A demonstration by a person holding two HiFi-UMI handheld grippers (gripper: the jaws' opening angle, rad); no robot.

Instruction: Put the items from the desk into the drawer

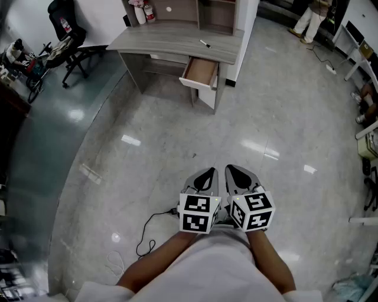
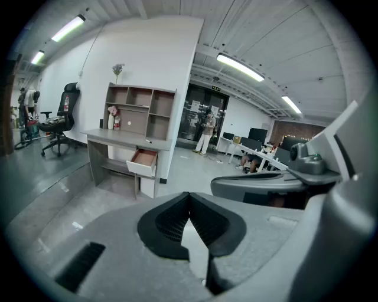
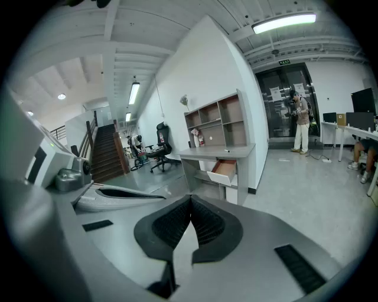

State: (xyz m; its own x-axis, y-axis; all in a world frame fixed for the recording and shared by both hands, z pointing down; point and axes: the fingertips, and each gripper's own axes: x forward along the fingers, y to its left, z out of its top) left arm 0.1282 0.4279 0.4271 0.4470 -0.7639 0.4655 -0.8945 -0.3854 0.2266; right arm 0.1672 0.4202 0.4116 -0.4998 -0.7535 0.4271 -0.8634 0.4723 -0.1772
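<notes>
A grey desk (image 1: 171, 40) stands far ahead across the floor, with a small dark pen-like item (image 1: 205, 43) on its top. Its wooden drawer (image 1: 199, 74) is pulled out and shows no contents from here. Both grippers are held close to my body, side by side and far from the desk. My left gripper (image 1: 207, 175) is shut with nothing between its tips. My right gripper (image 1: 231, 173) is also shut and empty. The desk (image 2: 125, 141) and open drawer (image 2: 143, 160) show small in the left gripper view, and the drawer (image 3: 225, 170) appears in the right gripper view too.
A shelf unit (image 1: 177, 10) with bottles rises on the desk's back. An office chair (image 1: 66, 35) stands at the far left. A black cable (image 1: 150, 227) lies on the floor by my left side. A person (image 1: 310, 20) stands at the far right; white desks (image 1: 360, 53) line the right edge.
</notes>
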